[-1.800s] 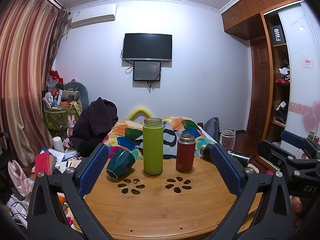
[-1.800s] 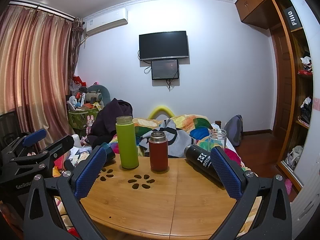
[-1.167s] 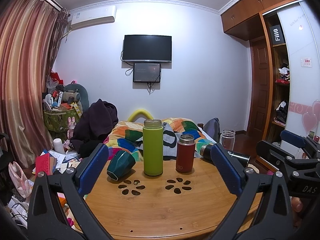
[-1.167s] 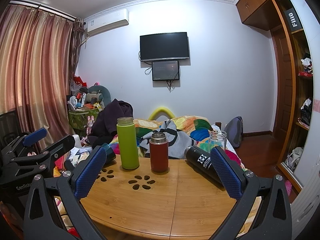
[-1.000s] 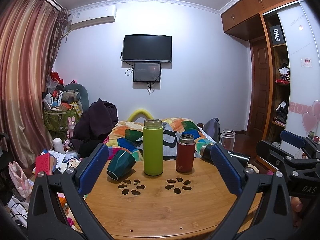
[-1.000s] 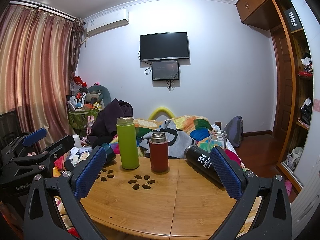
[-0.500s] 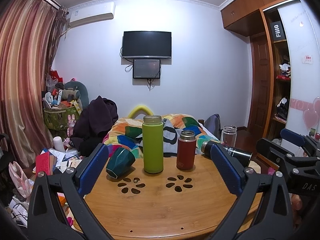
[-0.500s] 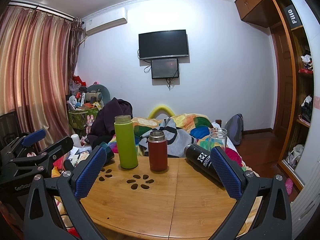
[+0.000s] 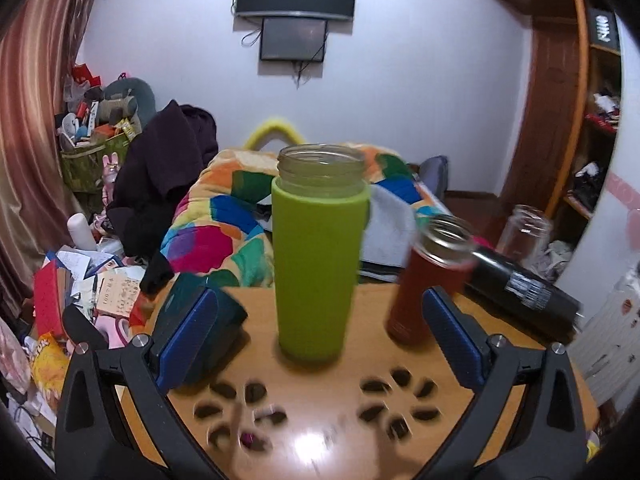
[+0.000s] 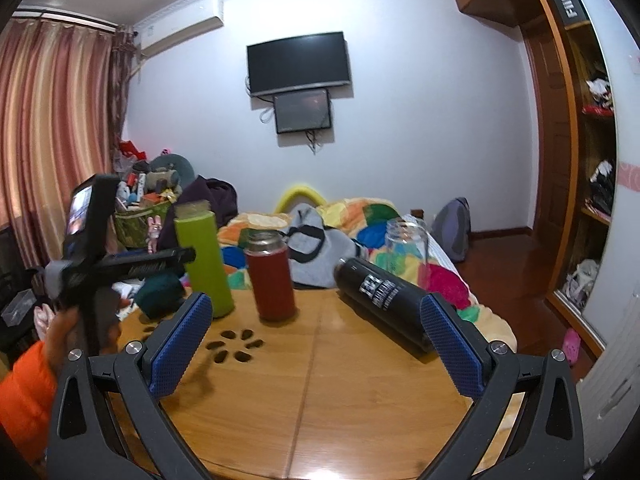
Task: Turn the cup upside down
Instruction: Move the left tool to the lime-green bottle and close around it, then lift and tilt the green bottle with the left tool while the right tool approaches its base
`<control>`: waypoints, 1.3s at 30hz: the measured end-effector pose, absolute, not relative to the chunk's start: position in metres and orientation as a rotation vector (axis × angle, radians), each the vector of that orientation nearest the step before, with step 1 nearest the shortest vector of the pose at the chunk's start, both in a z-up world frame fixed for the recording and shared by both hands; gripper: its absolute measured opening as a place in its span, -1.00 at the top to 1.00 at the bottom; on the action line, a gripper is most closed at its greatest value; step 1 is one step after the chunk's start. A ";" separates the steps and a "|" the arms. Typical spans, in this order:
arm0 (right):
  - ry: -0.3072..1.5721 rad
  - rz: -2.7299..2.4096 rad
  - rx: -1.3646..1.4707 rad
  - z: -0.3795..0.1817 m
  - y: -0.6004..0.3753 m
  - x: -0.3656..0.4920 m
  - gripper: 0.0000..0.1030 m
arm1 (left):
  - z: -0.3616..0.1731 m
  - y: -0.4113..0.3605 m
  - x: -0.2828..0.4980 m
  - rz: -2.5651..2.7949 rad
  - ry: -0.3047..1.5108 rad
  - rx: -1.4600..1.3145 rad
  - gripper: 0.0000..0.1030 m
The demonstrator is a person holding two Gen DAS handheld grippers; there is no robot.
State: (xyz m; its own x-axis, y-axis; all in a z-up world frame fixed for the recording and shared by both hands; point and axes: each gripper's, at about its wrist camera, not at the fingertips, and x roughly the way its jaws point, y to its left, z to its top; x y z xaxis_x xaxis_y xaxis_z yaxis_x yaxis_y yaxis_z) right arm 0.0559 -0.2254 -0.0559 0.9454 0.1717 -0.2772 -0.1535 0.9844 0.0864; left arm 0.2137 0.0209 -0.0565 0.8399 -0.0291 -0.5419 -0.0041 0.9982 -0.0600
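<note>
blue ribbed pads line both pairs of tongs, and both stand wide with nothing between them. the left tongs (image 9: 320, 344) are low over the round wooden desk (image 9: 320, 432), framing the tall lime-green sleeved glass bottle (image 9: 318, 256) that stands upright and lidless in the middle of their gap; the left pad (image 9: 186, 340) sits in front of the dark teal faceted cup (image 9: 224, 316), which lies on its side at the desk's left edge. whether pad and cup touch cannot be told from this blurred view. the right tongs (image 10: 316, 344) hover over the near half of the desk, apart from everything.

judging by this, the flip is hardly begun: no cup is gripped, none is lifted, none stands mouth down. which vessel counts as the cup is a guess; the teal one fits best. left to do is closing on it, turning it and setting it down on its rim.

the teal cup looks squat, matte and angular, partly hidden in the left view by the pad; in the right view (image 10: 160, 290) it shows just beyond the lime bottle. beside the bottle stands a dark red flask with a steel neck (image 9: 430, 276), then a black flask lying on its side (image 10: 384, 300), and a clear glass jar (image 10: 406, 248) behind that.
</note>
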 end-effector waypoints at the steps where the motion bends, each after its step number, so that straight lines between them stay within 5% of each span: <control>1: 0.298 0.160 0.069 -0.059 -0.229 0.059 -1.00 | -0.059 0.020 0.224 0.003 0.586 -0.052 -1.00; 5: 0.340 0.152 0.095 -0.070 -0.239 0.070 -1.00 | -0.069 0.018 0.257 0.040 0.623 -0.040 -0.99; 7: 0.355 0.152 0.104 -0.074 -0.243 0.073 -1.00 | -0.072 0.015 0.264 0.050 0.625 -0.025 -0.63; 11: 0.372 0.148 0.106 -0.078 -0.246 0.077 -1.00 | -0.076 0.007 0.268 0.024 0.630 0.005 -0.23; 39: 0.401 0.389 0.035 -0.118 -0.215 0.050 -1.00 | -0.048 -0.059 0.113 -0.487 0.697 0.117 -0.22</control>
State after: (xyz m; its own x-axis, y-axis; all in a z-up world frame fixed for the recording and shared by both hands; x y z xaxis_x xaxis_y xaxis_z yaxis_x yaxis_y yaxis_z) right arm 0.0497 -0.2145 -0.1177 0.8479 0.3759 -0.3738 -0.3624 0.9257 0.1088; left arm 0.1133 -0.0587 -0.0482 0.6602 -0.3913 -0.6411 0.4680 0.8820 -0.0564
